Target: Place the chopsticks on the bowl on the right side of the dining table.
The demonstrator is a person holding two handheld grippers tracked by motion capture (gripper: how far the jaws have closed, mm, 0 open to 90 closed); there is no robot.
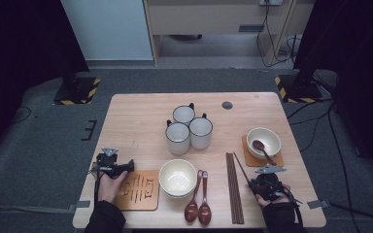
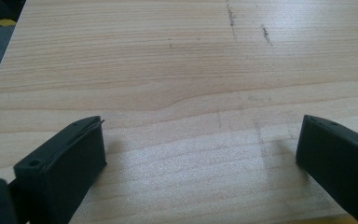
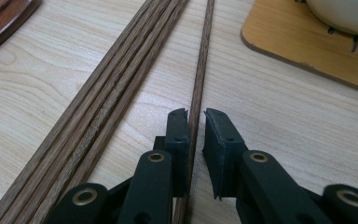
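A single dark wooden chopstick (image 1: 241,169) (image 3: 204,56) lies slanted on the table, apart from a row of several chopsticks (image 1: 234,189) (image 3: 121,79) to its left. My right gripper (image 1: 251,183) (image 3: 196,116) sits low over its near end. The jaws stand narrowly apart with the chopstick running between them, and thin slivers of table show beside it, so I count them open. My left gripper (image 1: 122,164) (image 2: 200,140) rests at the table's left side, jaws wide open over bare wood with nothing between them.
A cream bowl holding a brown spoon (image 1: 263,141) sits on a wooden coaster (image 3: 298,42) just beyond the right gripper. A second cream bowl (image 1: 178,177), two brown spoons (image 1: 198,204), three white mugs (image 1: 189,128) and a carved wooden coaster (image 1: 138,191) occupy the middle.
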